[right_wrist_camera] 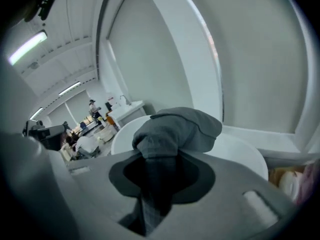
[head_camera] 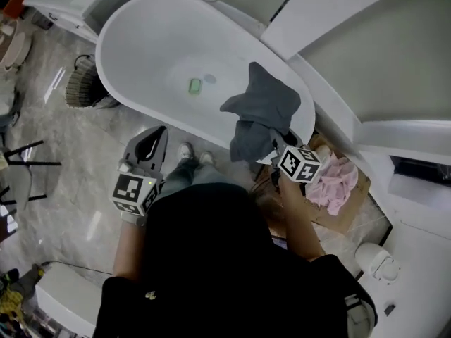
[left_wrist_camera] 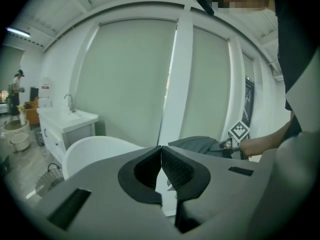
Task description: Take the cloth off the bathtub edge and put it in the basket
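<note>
A dark grey cloth (head_camera: 261,111) is bunched over the near right rim of the white bathtub (head_camera: 141,111), part lifted and part hanging outside. My right gripper (head_camera: 282,150) is shut on its lower folds. In the right gripper view the cloth (right_wrist_camera: 175,129) fills the gap between the jaws and mounds above the right gripper (right_wrist_camera: 155,179). My left gripper (head_camera: 151,143) is held outside the tub's near side, shut with nothing in it; its pads (left_wrist_camera: 172,166) meet at the tips. From there the cloth (left_wrist_camera: 197,145) shows to the right.
A brown basket (head_camera: 356,203) holding pink cloth (head_camera: 331,182) stands on the floor right of the tub. A wicker basket (head_camera: 83,84) stands by the tub's left end. A green item (head_camera: 194,85) lies in the tub bottom. A vanity with a sink (left_wrist_camera: 67,116) is further left.
</note>
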Demonstrator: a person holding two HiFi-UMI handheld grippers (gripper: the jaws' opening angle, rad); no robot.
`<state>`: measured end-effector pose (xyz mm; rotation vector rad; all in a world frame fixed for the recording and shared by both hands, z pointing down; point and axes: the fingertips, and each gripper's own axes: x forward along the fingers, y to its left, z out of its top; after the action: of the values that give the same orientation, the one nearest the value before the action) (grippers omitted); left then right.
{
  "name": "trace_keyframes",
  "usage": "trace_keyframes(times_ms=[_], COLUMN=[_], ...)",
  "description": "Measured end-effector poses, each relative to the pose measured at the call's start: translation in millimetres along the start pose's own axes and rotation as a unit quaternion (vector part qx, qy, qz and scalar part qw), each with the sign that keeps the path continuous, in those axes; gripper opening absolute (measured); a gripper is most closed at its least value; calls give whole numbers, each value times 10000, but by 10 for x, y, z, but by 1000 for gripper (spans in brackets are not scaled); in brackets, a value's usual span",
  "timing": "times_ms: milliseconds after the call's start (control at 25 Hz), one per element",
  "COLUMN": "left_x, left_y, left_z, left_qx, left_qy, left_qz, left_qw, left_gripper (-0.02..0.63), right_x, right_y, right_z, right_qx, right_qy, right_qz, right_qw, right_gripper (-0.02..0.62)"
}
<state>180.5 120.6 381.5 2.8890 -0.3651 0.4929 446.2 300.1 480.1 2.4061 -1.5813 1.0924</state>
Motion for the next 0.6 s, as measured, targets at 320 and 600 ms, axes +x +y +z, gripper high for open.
trace_keyframes(times_ms=[320, 600], left_x=[-868, -1678], left_y=[441, 1086], left_z=[-308, -547], left_qx=[-589, -1070], left_qy=[-162, -355], left_qz=[1250, 2071], left_qw=[9903, 9718], left_gripper=[13, 12], right_x=[519, 889], right_y=[1300, 2663], right_z=[281, 309], right_qx=[-995, -1480], right_qy=[320, 474], right_qz=[1417, 2240], right_qw=[9844, 9621], right_gripper=[97, 98])
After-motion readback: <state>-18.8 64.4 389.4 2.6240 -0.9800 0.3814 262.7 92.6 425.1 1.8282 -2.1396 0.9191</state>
